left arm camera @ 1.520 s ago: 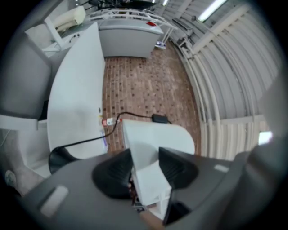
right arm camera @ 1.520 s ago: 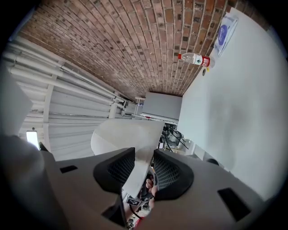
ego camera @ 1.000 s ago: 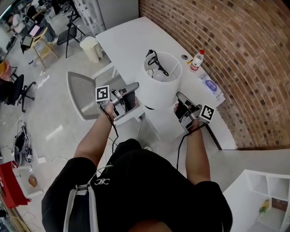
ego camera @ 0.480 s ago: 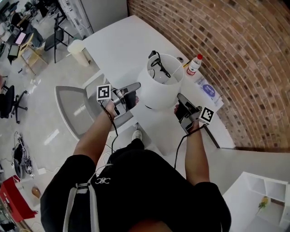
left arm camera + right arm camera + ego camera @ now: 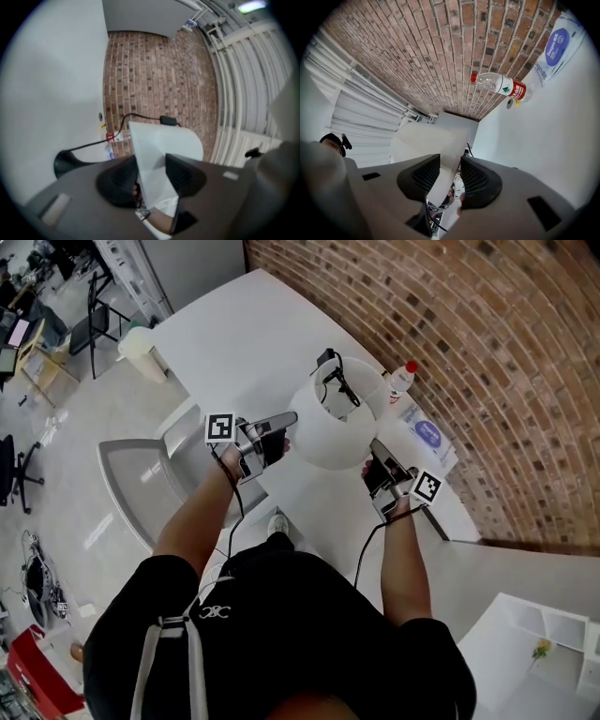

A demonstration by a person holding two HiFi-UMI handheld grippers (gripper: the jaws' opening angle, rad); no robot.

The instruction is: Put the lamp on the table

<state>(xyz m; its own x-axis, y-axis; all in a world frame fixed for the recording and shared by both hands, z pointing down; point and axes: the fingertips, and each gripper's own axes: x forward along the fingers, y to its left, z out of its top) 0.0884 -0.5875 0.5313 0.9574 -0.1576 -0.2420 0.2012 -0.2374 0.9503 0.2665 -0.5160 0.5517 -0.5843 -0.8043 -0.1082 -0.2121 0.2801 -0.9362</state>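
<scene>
The left gripper and right gripper are each clamping the lamp by its shade, from opposite sides. The lamp is hanging near-upright at frame centre, over the table, probably awaiting lowering.

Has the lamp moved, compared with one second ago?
Yes. In the head view the lamp has gone toward the water bottle standing on the table; the gap between them has nearly closed, so it is further in over the tabletop.
</scene>
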